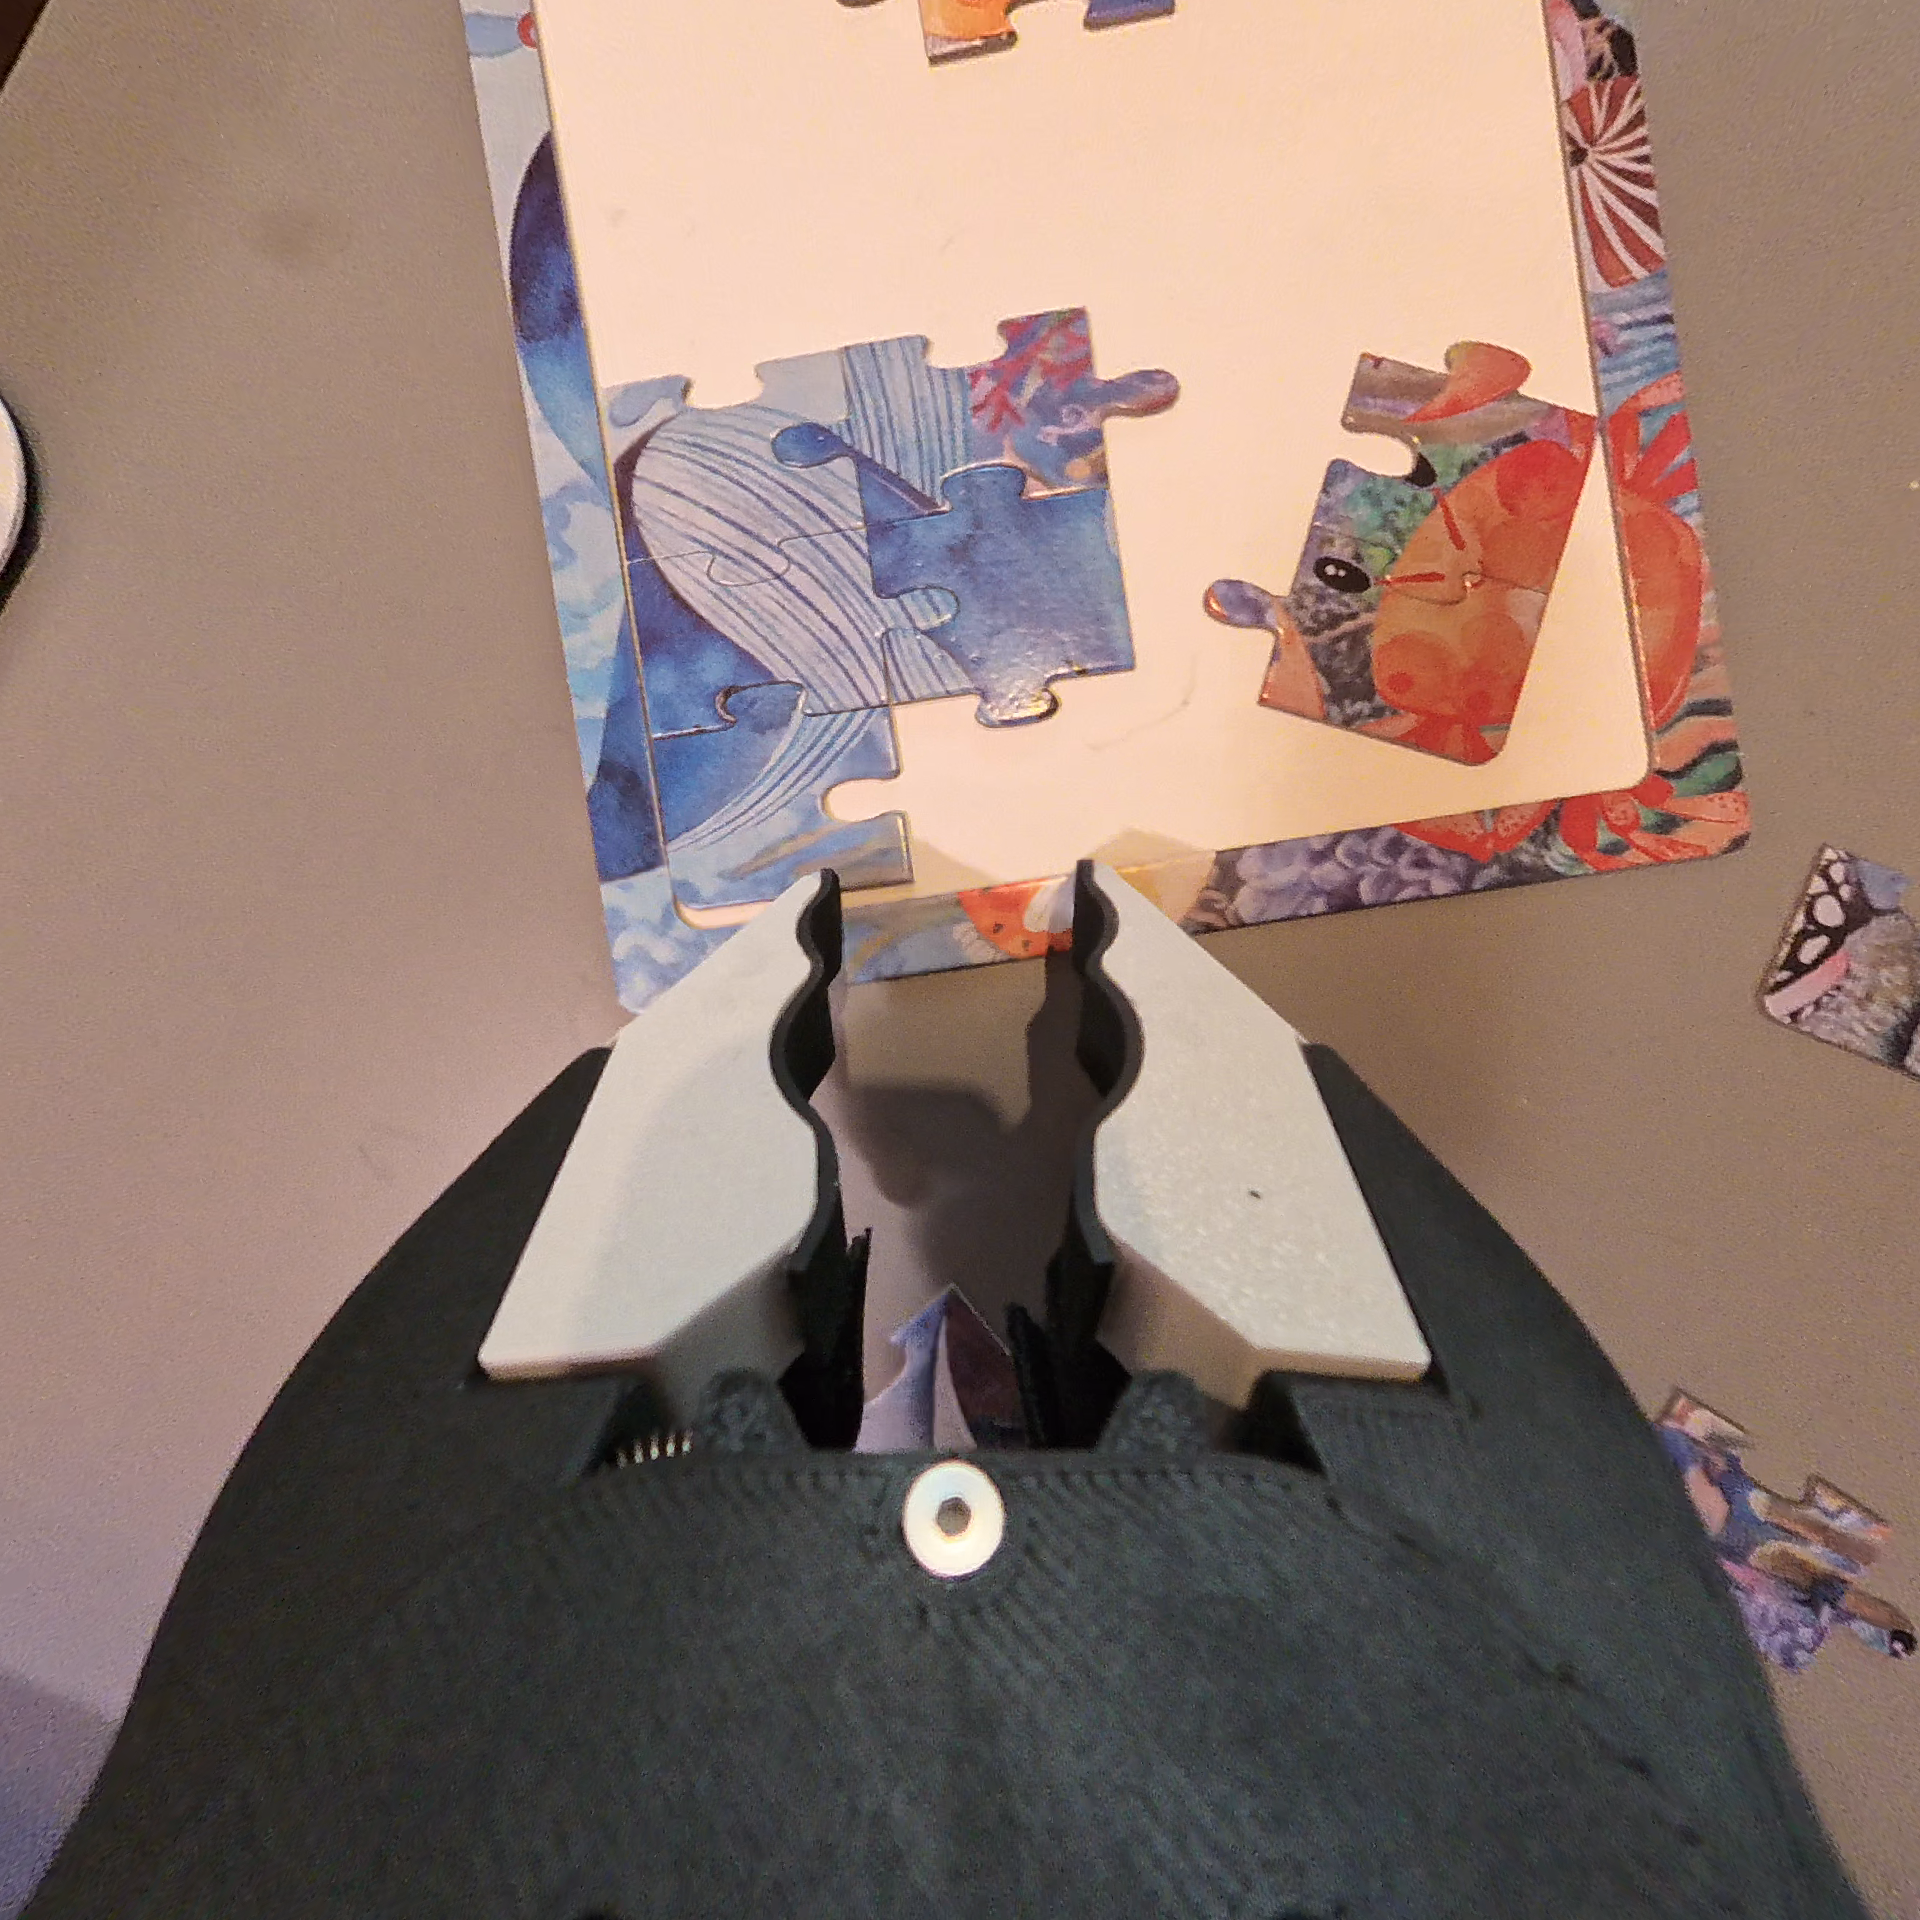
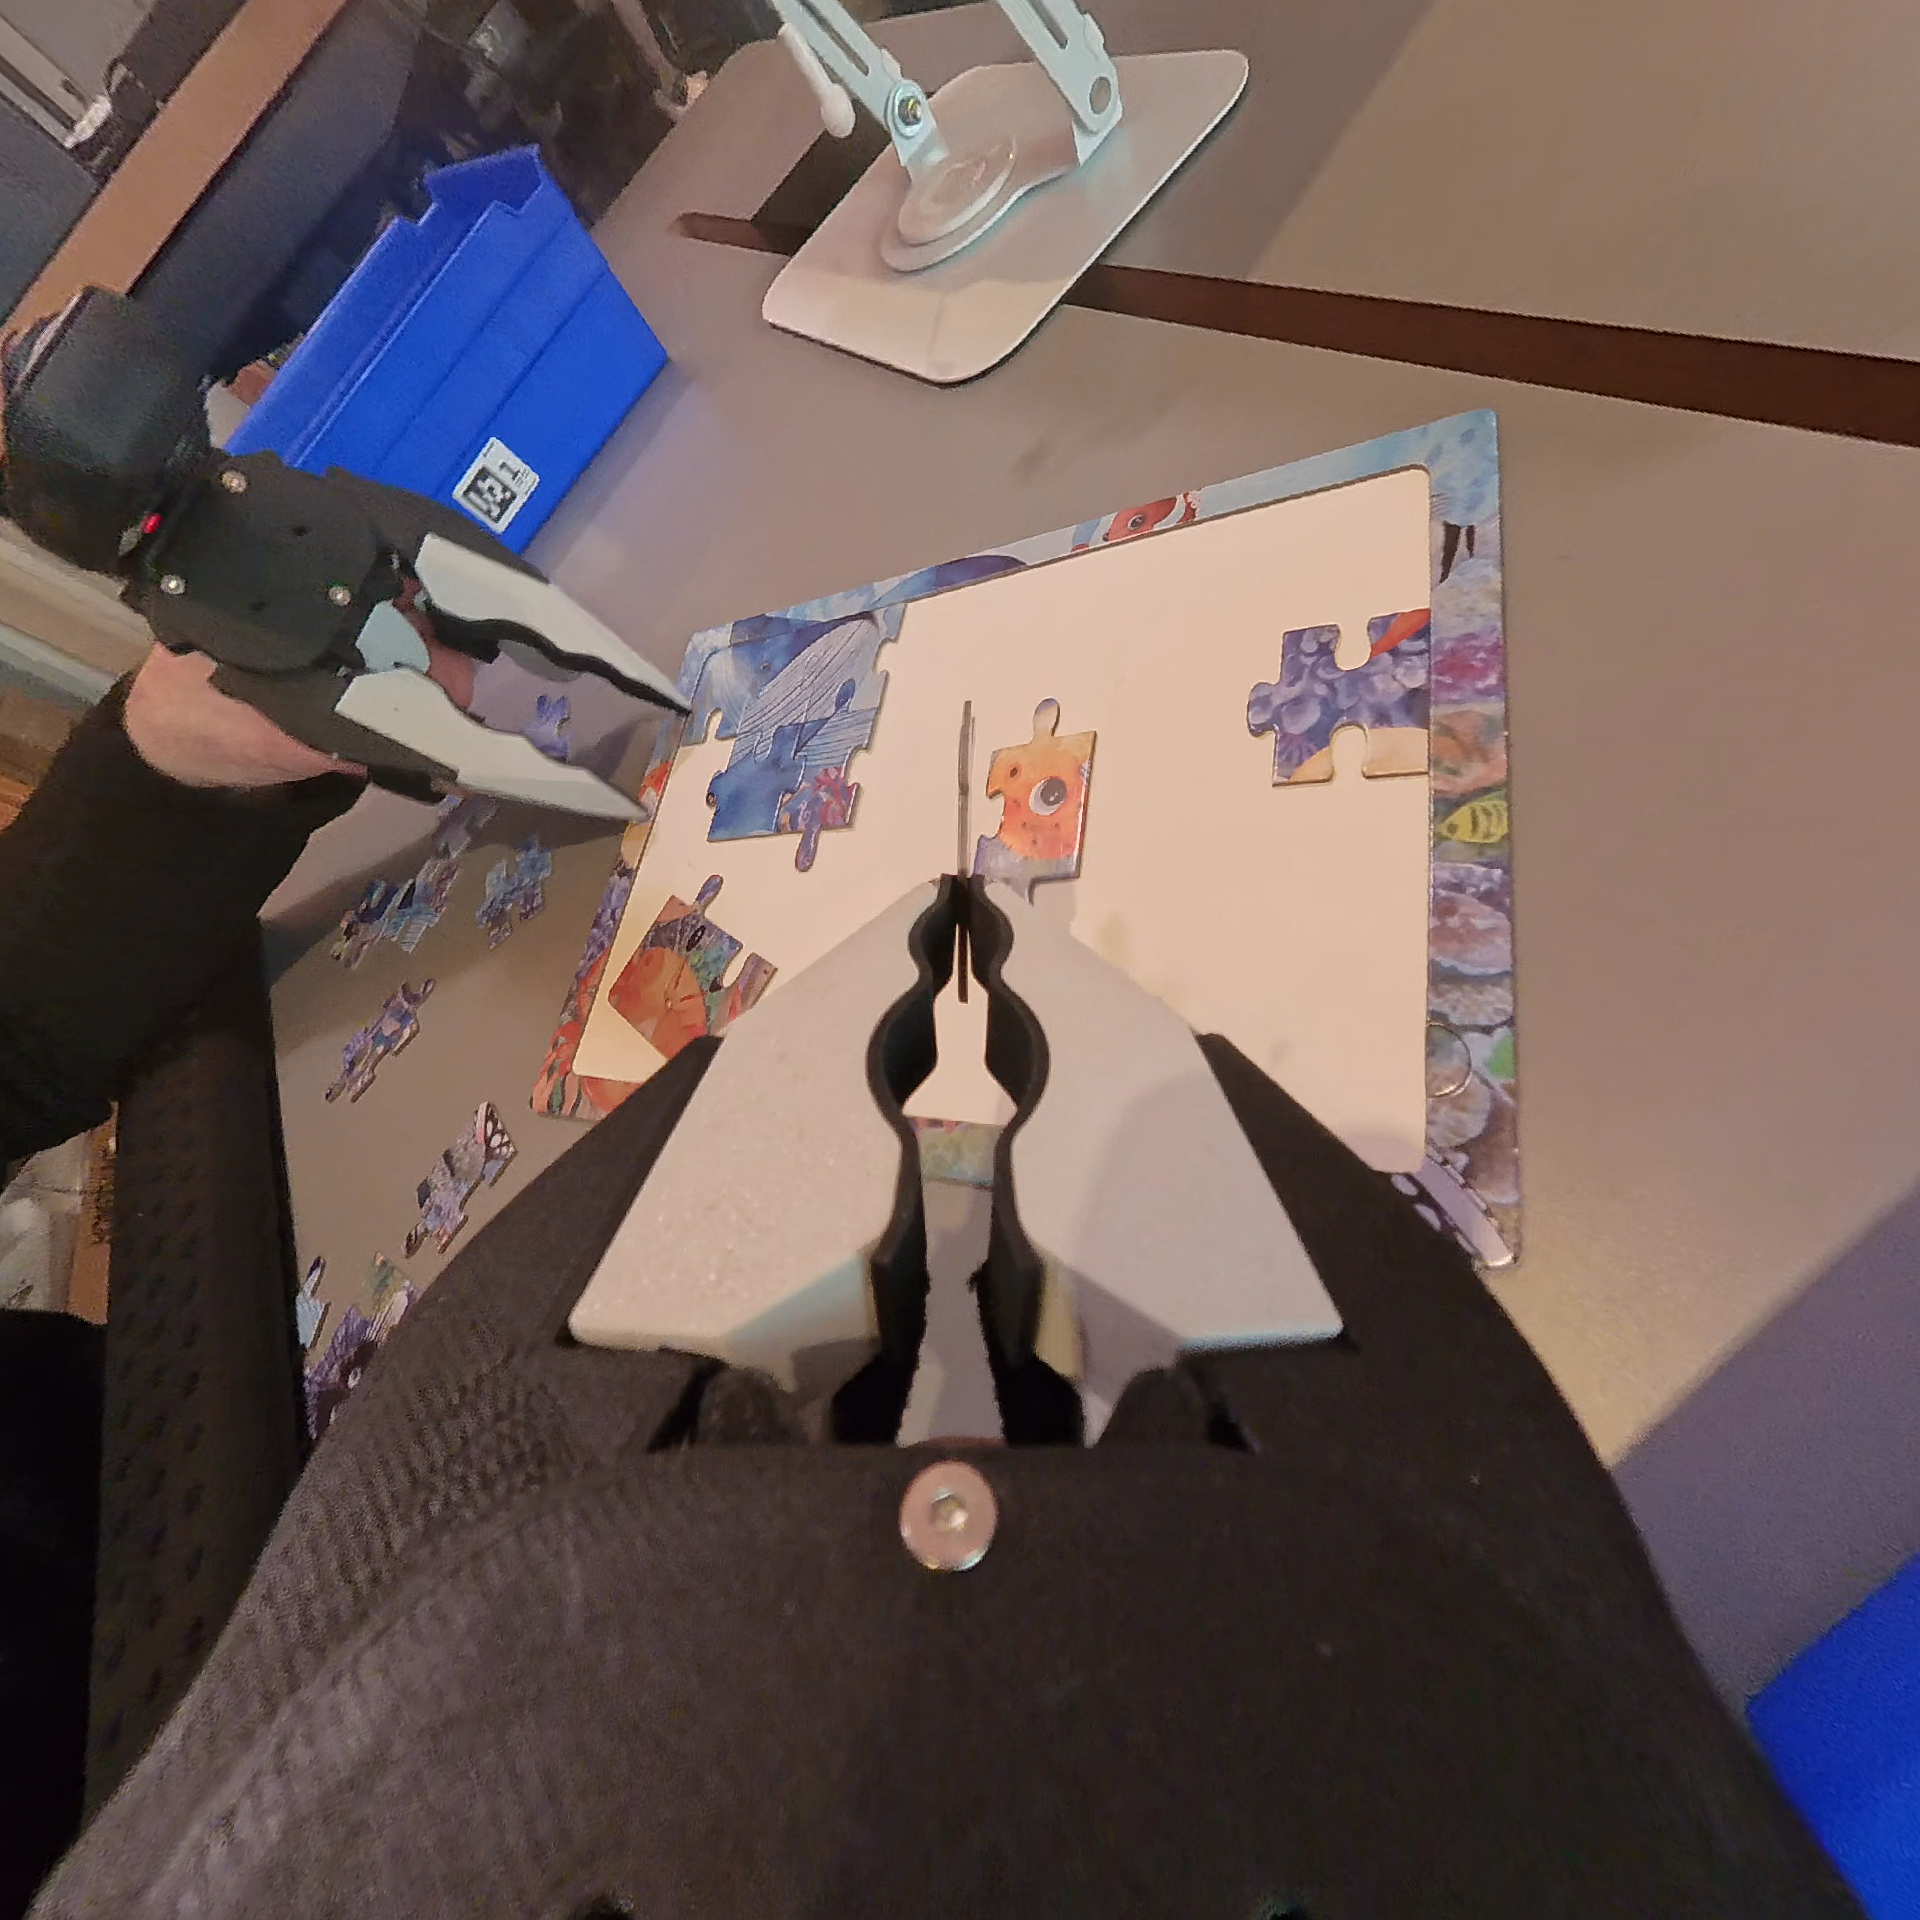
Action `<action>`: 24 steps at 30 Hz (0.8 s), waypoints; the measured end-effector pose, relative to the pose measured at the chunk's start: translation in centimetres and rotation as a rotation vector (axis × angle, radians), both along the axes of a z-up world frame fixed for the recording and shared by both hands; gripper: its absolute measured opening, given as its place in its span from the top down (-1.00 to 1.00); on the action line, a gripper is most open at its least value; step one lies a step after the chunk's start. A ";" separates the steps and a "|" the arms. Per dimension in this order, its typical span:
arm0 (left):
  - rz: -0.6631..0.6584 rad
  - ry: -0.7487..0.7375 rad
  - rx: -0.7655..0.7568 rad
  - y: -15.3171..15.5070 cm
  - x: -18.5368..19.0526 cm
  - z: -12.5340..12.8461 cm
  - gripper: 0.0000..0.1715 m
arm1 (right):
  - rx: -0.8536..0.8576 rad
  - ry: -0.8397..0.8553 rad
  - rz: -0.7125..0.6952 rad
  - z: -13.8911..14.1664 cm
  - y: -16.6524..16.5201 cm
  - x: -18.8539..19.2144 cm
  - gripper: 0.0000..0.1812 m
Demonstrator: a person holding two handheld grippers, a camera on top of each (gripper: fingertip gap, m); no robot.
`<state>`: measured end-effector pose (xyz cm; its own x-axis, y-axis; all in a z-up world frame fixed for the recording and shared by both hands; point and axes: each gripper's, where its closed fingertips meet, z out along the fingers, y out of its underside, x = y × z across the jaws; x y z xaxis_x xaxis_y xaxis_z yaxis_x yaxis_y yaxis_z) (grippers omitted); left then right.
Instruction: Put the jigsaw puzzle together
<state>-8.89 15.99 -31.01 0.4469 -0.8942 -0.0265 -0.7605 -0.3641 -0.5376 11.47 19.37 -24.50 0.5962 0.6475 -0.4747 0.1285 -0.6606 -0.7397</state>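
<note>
Right gripper (image 2: 961,883): jaws pinched together on a thin puzzle piece (image 2: 966,790) held edge-on, so its picture cannot be made out. The piece hangs over the cream well of the puzzle tray (image 2: 1465,831), just beside the orange fish piece (image 2: 1039,795).

Left gripper (image 1: 956,883): jaws parted with a clear gap, nothing between the tips. It hovers over the tray's near rim at 6 o'clock in the left wrist view.

Blue whale cluster (image 1: 831,582) sits seated against the tray's 9 o'clock edge. Orange crab cluster (image 1: 1434,561) lies tilted, near the 3 o'clock edge. A purple coral piece (image 2: 1340,707) sits against the far border in the right wrist view.

Loose pieces (image 2: 416,904) lie scattered on the grey table (image 2: 1662,623) off the tray. Blue bin (image 2: 468,312) and white stand (image 2: 997,208) at 12 o'clock, well apart from the tray.
</note>
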 end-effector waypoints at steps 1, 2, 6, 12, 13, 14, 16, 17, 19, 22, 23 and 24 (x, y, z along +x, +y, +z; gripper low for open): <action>0.004 -0.002 0.004 0.3 0.0 0.0 0.51 | -0.002 -0.001 0.011 0.0 -0.2 0.0 1.00; 0.011 0.010 0.019 0.7 -0.1 -0.1 0.56 | -0.001 0.002 0.020 0.1 -0.3 0.0 1.00; 0.032 0.000 0.035 1.5 -0.2 -0.1 0.52 | -0.033 0.018 0.081 0.0 -1.3 -0.8 1.00; 0.109 0.080 0.206 4.6 -1.8 0.4 0.57 | -0.082 0.071 0.175 0.2 -2.9 -2.0 1.00; 0.126 0.082 0.217 5.0 -2.2 0.4 0.56 | -0.084 0.074 0.184 0.3 -3.0 -2.1 1.00; 0.140 0.082 0.224 5.3 -2.5 0.4 0.55 | -0.086 0.075 0.194 0.3 -3.2 -2.2 1.00; 0.161 0.102 0.240 5.7 -3.2 0.5 0.54 | -0.094 0.074 0.237 0.4 -4.0 -2.4 1.00; 0.169 0.107 0.253 5.9 -3.4 0.8 0.52 | -0.093 0.070 0.257 0.4 -4.4 -2.5 1.00; 0.156 0.074 0.246 5.5 -2.9 1.5 0.51 | -0.083 0.060 0.281 0.7 -5.0 -2.3 1.00; 0.027 -0.041 0.179 2.7 0.4 2.7 0.50 | -0.056 0.050 0.272 1.3 -5.1 -1.4 1.00; -0.033 -0.080 0.148 1.3 1.9 3.0 0.51 | -0.051 0.050 0.268 1.5 -5.1 -1.0 1.00; -0.075 -0.107 0.112 0.0 3.2 3.2 0.51 | -0.046 0.052 0.262 1.7 -5.0 -0.7 1.00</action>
